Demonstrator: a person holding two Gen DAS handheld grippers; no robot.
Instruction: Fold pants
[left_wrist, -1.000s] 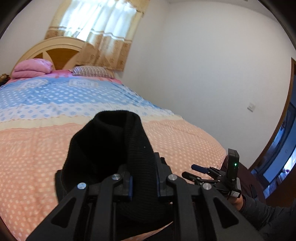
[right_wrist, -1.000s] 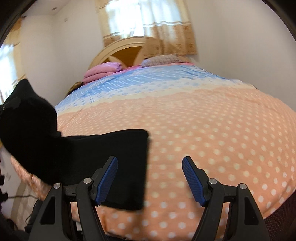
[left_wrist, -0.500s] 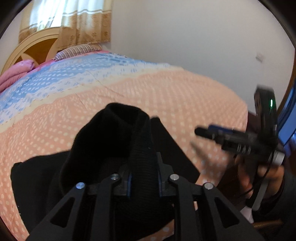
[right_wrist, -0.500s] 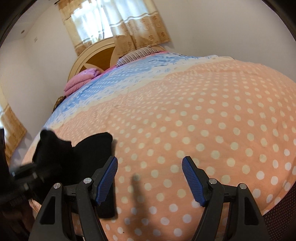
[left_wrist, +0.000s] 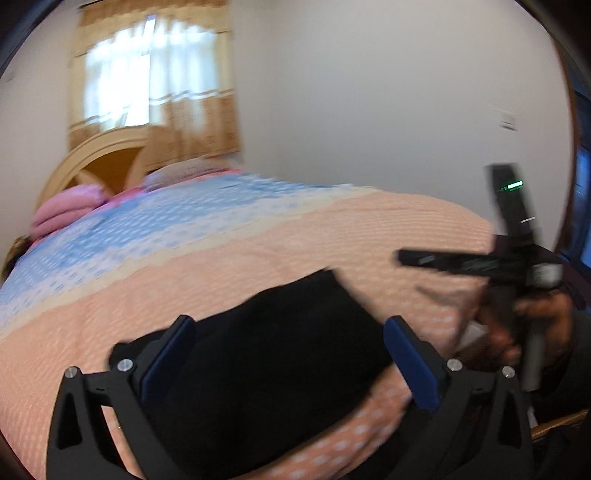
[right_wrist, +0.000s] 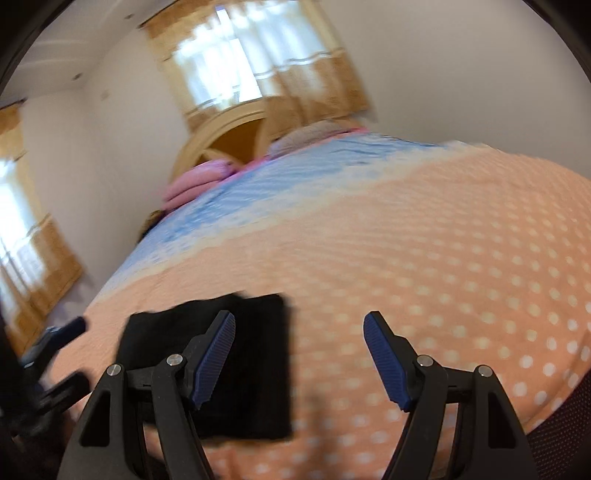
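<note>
A: Count?
B: One folded black pants (right_wrist: 221, 354) at seven o'clock on the bedspread (right_wrist: 424, 258); two grippers.
A: Jaws?
B: Left gripper (left_wrist: 288, 354) opening, pads clear of the cloth it pinched before. Right gripper (right_wrist: 299, 354) open, empty, unchanged.

Left tool (left_wrist: 288, 354) opening; right tool (right_wrist: 299, 354) agape.

Ahead of the right gripper (right_wrist: 299, 354) the bed (right_wrist: 461, 258) lies open and flat up to the pillows (right_wrist: 195, 184) and headboard (right_wrist: 236, 136). To its left the folded pants (right_wrist: 255, 369) lie flat, with the left gripper (left_wrist: 288, 365) just beyond them.
</note>
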